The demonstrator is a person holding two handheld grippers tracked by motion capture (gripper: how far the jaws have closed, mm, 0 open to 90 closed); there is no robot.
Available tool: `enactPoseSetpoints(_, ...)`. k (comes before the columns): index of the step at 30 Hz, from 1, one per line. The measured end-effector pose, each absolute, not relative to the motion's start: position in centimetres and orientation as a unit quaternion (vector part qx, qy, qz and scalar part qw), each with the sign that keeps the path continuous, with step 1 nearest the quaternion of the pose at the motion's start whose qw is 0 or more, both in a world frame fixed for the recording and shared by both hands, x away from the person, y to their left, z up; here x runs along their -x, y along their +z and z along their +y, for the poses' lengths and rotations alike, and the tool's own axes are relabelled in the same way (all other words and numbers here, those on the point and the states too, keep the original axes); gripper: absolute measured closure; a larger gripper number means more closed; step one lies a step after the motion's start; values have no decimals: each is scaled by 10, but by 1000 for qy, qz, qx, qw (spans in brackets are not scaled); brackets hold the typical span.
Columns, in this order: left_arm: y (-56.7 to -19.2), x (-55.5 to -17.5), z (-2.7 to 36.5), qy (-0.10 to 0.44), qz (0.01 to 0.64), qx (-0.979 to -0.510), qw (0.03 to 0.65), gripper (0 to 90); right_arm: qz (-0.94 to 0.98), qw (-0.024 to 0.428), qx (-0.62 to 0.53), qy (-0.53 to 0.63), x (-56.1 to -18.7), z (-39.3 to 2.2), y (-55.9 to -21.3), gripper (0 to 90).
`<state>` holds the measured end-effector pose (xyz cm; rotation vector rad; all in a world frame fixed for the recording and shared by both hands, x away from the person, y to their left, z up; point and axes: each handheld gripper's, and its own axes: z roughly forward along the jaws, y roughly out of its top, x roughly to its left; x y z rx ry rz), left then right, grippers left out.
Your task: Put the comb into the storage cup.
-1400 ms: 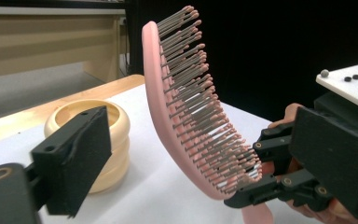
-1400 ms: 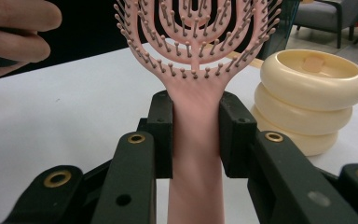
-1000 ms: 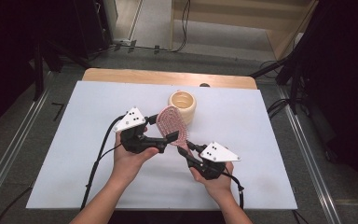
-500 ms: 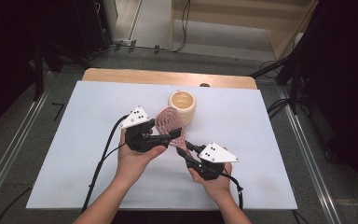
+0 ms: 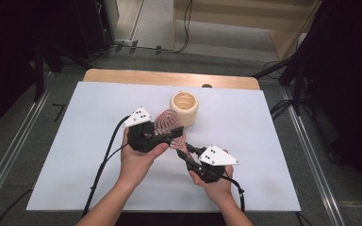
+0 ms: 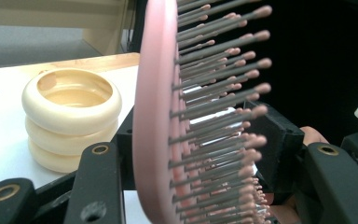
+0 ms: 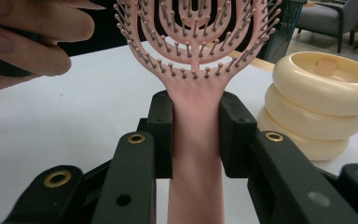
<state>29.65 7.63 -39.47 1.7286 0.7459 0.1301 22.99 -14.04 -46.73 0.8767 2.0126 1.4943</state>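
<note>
Two handheld grippers are seen over a white table point(image 5: 66, 155), one in each of the person's hands, with a pink vented hairbrush point(image 5: 167, 123) between them.

At the left of the high view, the left gripper point(image 5: 175, 133) is held level in the left hand point(image 5: 139, 157), its black cable trailing back toward the table's near edge. Its jaws reach across the brush head. In the left gripper view the head point(image 6: 156, 112) is seen edge-on and upright between the two jaws, bristles point(image 6: 214, 93) pointing toward the right-hand one. The jaws have just been closing with the head between them. The right-hand pad lies at the bristle tips; whether the pads actually press on the head cannot be told, as the left pad sits behind the brush's back.

Toward the middle, the brush is held clear of the table surface, tilted, head up and away from the person, handle down toward the right gripper. Just beyond the head a cream ribbed cup point(image 5: 184, 107) stands upright on the table, apart from the brush as far as can be judged.

At the right, the right gripper point(image 5: 185, 150) is held in the right hand point(image 5: 214, 181). In the right gripper view its pads are clamped on both sides of the brush handle point(image 7: 196, 140), just below the head.
</note>
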Motion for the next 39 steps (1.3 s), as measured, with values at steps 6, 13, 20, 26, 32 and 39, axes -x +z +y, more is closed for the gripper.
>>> enactPoseSetpoints(6,-396,-296,77,52,325,-740,587,539,737,239,-320,546,-230,-139,-468,678)
enactPoseSetpoints(13,-395,-297,78,39,328,-738,589,569,737,242,-317,546,-230,-139,-469,678)
enactPoseSetpoints(20,-392,-296,81,26,321,-736,596,614,735,257,-305,548,-231,-137,-473,678)
enactPoseSetpoints(26,-390,-296,83,24,311,-737,600,624,734,261,-288,557,-234,-137,-476,676)
enactPoseSetpoints(32,-385,-295,86,33,303,-739,601,627,727,259,-271,576,-238,-137,-476,549)
enactPoseSetpoints(39,-381,-295,88,41,299,-739,602,632,736,213,-292,572,-240,-142,-475,217)
